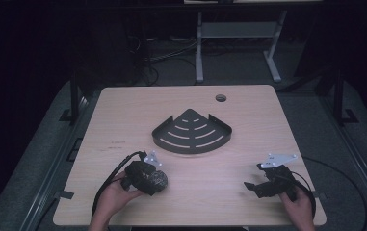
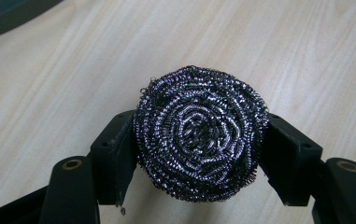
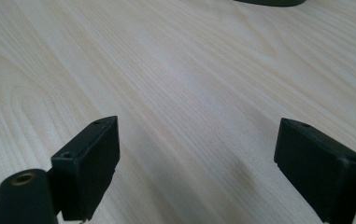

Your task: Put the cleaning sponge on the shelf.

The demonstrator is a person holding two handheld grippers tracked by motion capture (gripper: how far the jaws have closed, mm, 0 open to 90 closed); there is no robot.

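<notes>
Two hands come in from the near edge of the wooden surface [image 1: 123, 115], each carrying a gripper. At the left, the left hand [image 1: 116, 192] wraps the body of the left gripper [image 1: 158, 179], with the forearm angled up and to the right, so that the tool points toward the middle of the surface and lies low over it. Its jaws are closed on a steel wool scourer [image 2: 200, 133], a dark round coil of metal thread; in the left gripper view [image 2: 200, 154] one black pad presses each flank of the scourer, and the wood shows beneath and beyond it. In the high view the scourer [image 1: 159, 180] sits near the front left of the surface, just ahead of the hand.

At the right, the right hand [image 1: 299, 204] holds the right gripper [image 1: 250, 188] from behind, near the front right corner, with the tool pointing left and slightly away from the person. In the right gripper view [image 3: 196, 163] its jaws stand wide apart with bare wood between them.

A dark slotted corner shelf tray [image 1: 192, 132] lies flat in the middle of the surface, well apart from both grippers. A cable [image 1: 106, 180] curves back from the left gripper past the wrist.
</notes>
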